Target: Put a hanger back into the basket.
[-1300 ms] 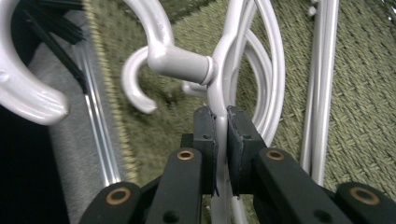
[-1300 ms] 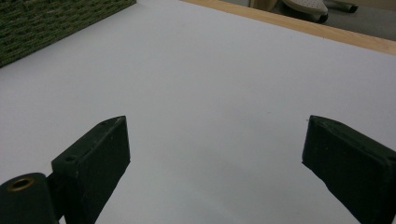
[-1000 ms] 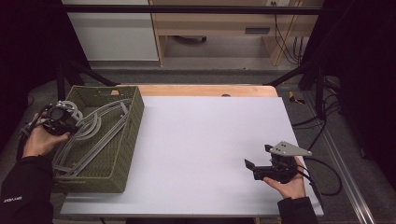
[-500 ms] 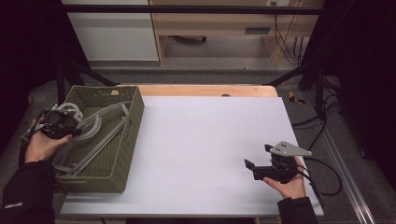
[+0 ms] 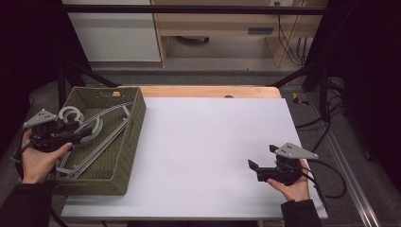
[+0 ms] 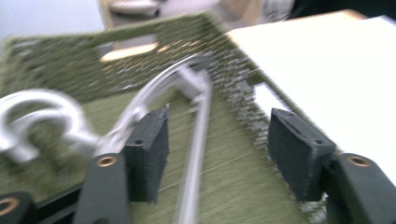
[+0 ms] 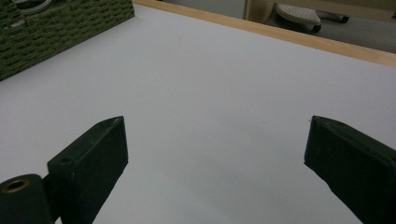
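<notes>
**A:** What has just changed on your side, biggest first?

**B:** Your left hand has shifted. A second ago your left claw (image 5: 71, 130) sat at the basket's (image 5: 135, 118) nine o'clock rim; now it is nearer you, over the basket's interior. Its jaws were clamped together then and have just been opening. In the left gripper view they stand apart with a thin bar of the grey hangers (image 6: 196, 140) running between them, and neither pad (image 6: 152, 149) presses on it.

**A:** So what does that mean for the job?

**B:** I'd judge you're lining up a fresh grip on a hanger, not lifting one yet. The hangers lie inside the basket, at the tabletop's (image 5: 213, 142) nine o'clock. Your right claw (image 5: 263, 158) hasn't stirred: it rests at about four o'clock, jaws wide, nothing between them but bare white surface.

**A:** Anything hard to make out?

**B:** The left gripper view is smeared by motion, so how many hangers are stacked I can't tell. Your hand covers part of them from above, and the hook (image 6: 35, 123) blurs at the frame's nine o'clock edge.
</notes>
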A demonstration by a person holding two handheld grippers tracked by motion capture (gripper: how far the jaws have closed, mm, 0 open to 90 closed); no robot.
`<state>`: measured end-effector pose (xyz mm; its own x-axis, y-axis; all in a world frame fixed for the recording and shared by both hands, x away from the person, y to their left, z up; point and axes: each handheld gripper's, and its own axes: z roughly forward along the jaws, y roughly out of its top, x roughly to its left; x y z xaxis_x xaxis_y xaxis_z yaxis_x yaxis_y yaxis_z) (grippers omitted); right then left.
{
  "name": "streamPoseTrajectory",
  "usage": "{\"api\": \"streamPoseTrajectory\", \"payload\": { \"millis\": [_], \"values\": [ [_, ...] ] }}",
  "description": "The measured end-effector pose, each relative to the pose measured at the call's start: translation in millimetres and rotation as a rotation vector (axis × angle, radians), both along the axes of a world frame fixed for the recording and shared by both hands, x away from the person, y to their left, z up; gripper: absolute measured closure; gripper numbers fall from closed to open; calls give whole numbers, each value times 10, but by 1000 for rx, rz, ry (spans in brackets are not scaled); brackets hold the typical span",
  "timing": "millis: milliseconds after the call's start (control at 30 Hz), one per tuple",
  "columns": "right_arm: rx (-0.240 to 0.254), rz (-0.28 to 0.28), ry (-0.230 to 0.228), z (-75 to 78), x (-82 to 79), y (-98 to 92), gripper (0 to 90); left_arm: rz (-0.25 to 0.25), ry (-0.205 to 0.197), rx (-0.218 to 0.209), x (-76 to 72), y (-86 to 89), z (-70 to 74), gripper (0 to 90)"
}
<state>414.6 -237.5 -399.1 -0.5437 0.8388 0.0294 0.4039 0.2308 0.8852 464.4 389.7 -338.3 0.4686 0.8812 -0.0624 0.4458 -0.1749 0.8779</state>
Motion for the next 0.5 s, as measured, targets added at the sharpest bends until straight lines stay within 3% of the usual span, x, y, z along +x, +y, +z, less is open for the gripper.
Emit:
{"api": "streamPoseTrajectory", "payload": {
  "millis": [333,400,500],
  "values": [
    [22,-8,-27,14,-11,-14,45,-106,-98,-92,-352,-469,-123,211],
    [25,-9,-34,20,-16,-21,41,-126,-102,-112,-400,-541,-163,188],
    [28,-13,-41,21,-21,-22,38,-159,-94,-109,-456,-652,-229,161]
  ]
}}
